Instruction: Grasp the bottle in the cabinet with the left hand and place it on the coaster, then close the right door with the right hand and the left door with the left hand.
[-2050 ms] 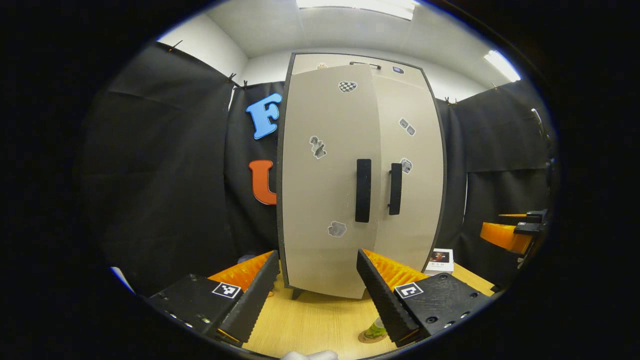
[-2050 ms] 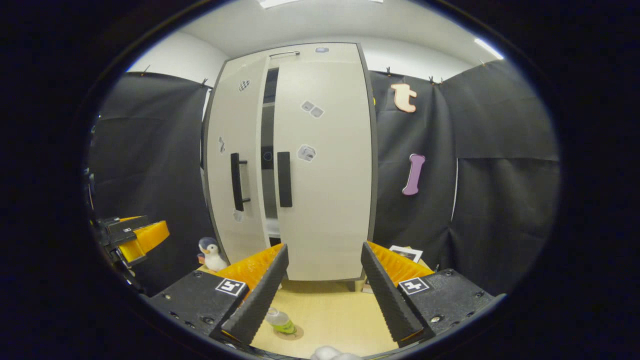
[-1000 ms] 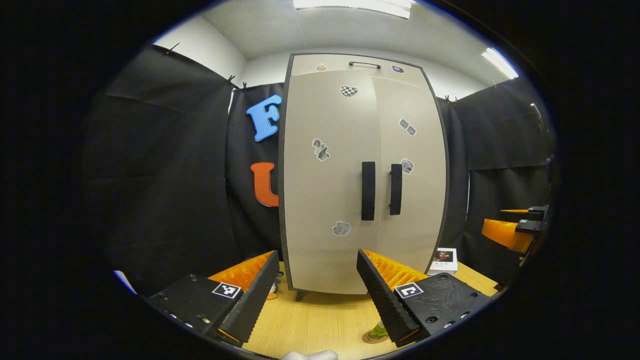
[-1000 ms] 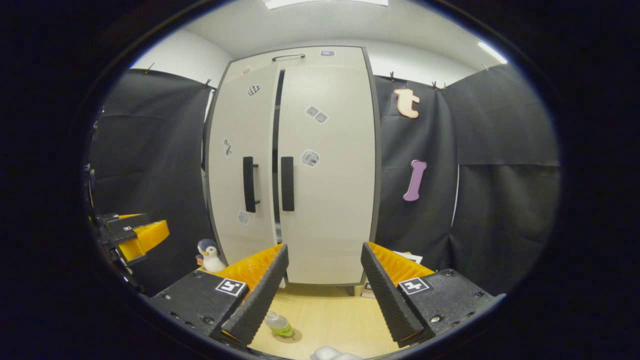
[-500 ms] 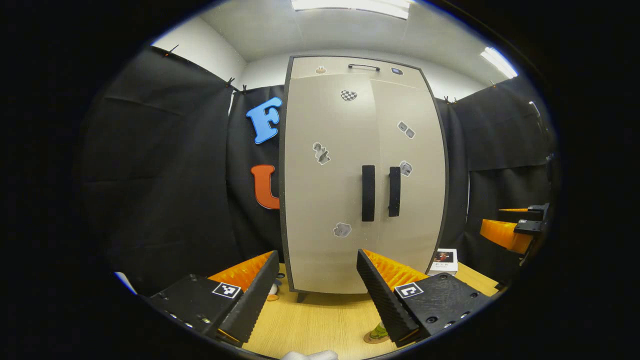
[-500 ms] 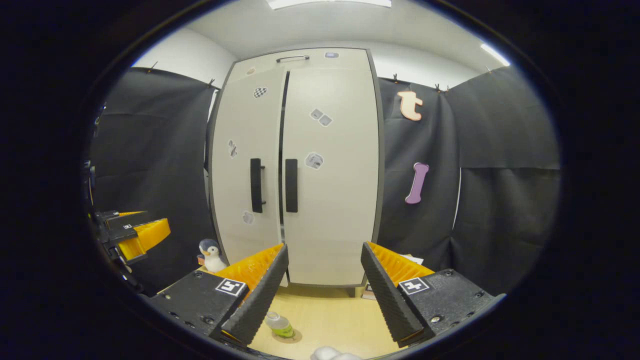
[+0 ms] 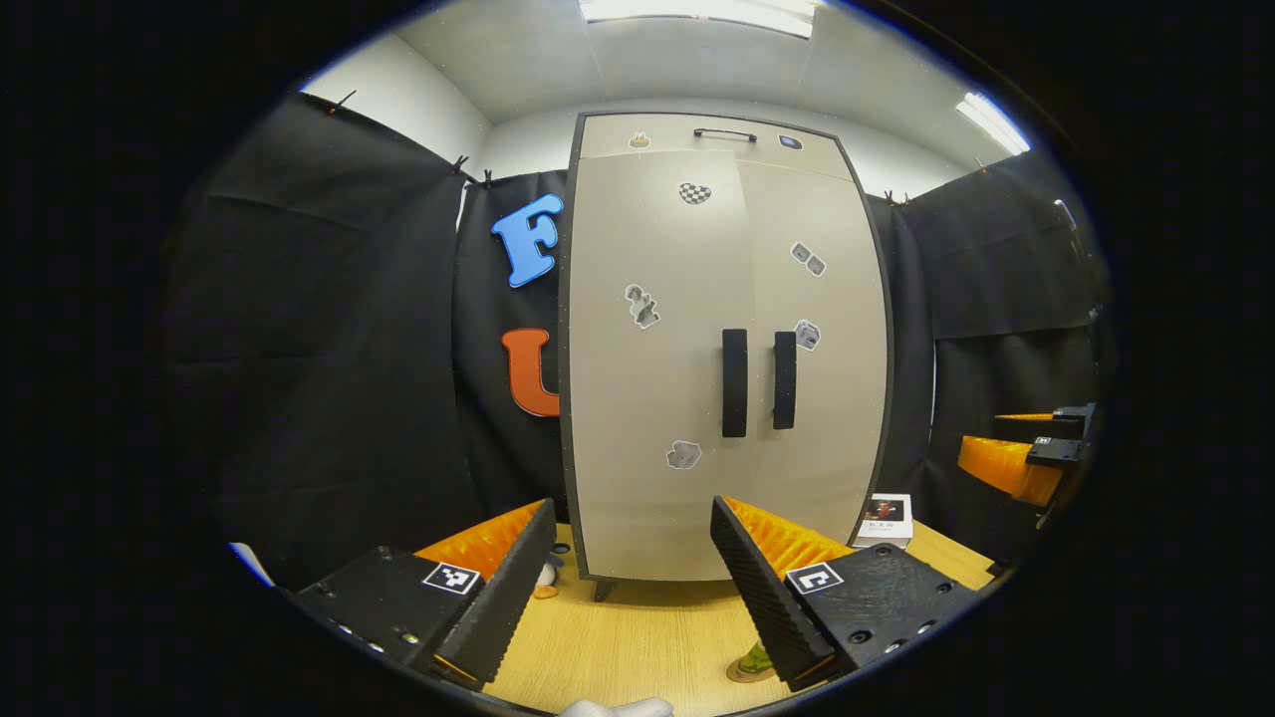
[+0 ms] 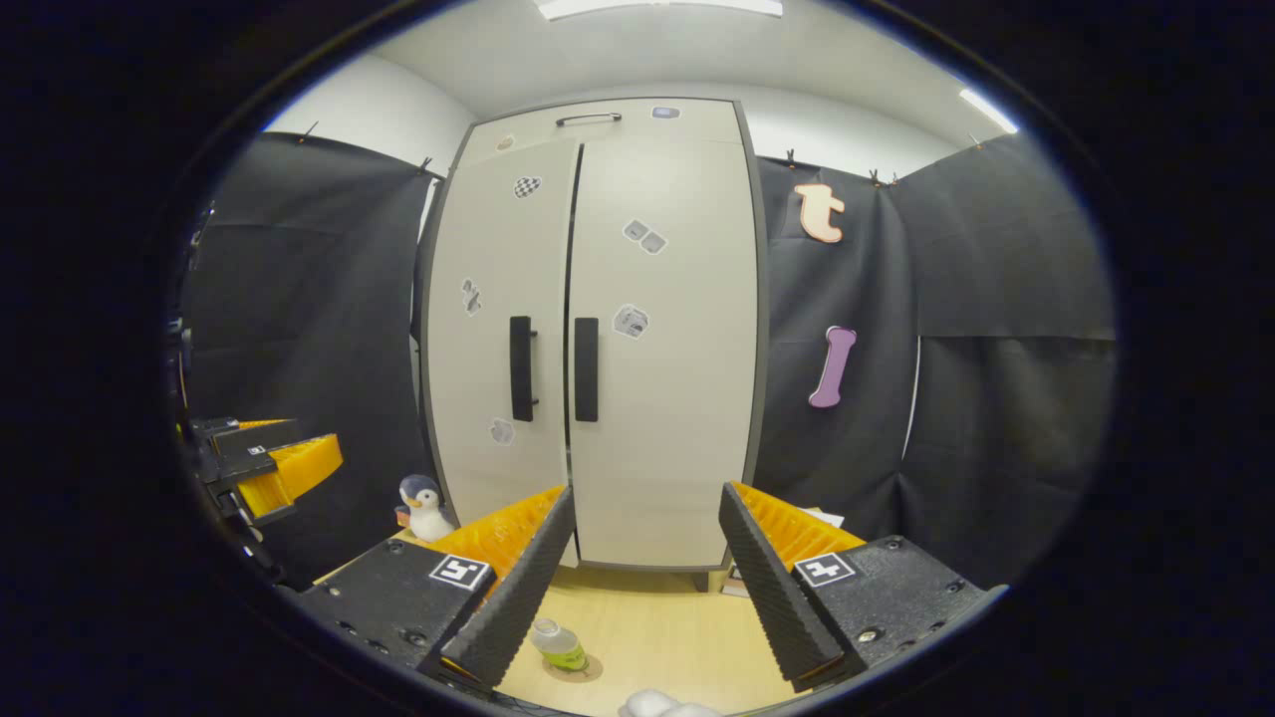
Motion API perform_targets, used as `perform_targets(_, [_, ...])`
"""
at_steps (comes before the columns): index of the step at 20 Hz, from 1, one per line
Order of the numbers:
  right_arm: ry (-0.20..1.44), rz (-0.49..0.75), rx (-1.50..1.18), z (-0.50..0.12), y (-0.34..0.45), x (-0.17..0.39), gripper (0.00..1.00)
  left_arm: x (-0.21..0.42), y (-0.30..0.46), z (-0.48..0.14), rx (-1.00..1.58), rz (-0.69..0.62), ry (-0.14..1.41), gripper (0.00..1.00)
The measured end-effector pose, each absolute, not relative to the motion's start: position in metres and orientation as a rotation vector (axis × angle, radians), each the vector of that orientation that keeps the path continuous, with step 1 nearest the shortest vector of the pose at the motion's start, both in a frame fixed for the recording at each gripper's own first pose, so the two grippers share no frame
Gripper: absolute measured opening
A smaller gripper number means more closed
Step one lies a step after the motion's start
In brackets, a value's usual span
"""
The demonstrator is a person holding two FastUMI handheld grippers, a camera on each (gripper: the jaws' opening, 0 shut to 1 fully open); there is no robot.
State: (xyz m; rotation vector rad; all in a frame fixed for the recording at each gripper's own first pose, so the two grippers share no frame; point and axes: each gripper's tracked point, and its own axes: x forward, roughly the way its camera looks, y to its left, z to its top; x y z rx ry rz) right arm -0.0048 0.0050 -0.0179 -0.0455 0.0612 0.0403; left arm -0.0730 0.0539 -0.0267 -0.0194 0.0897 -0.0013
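The left door (image 7: pixel 652 358) has swung shut flush with the right door (image 7: pixel 817 349); bottle (image 8: pixel 559 644) sits on its coaster (image 8: pixel 568 665). Both grippers (image 7: pixel 630 588) (image 8: pixel 642 588), gaping and empty, look finished.

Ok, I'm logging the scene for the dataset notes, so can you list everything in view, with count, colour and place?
Cabinet: one, beige with dark edging, standing on the table, both doors shut.
Door handles: two, black, upright, either side of the door seam.
Stickers: several, grey and black-and-white, on the doors.
Bottle: one, clear with a green label, on the coaster.
Coaster: one, brown, on the table before the cabinet.
Toy penguin: one, dark blue and white, left of the cabinet.
Booklet: one, white, right of the cabinet.
Table: one, light wood.
Left gripper: black and orange, open, empty.
Right gripper: black and orange, open, empty.
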Motion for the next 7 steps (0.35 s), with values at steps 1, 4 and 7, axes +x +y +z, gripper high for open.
perform_targets(1, [0.061,0.038,-0.045,-0.0189,0.0039,-0.0049,0.94,-0.0726,0.0542,-0.0260,-0.019,-0.001,0.089,0.95])
perform_targets(4, [0.063,0.036,-0.041,-0.0191,0.0033,-0.0051,0.94,-0.0742,0.0546,-0.0255,-0.021,0.001,0.088,0.96])
perform_targets(7, [0.057,0.036,-0.040,-0.0170,0.0042,-0.0058,0.96,-0.0741,0.0555,-0.0238,-0.020,0.001,0.084,0.95])
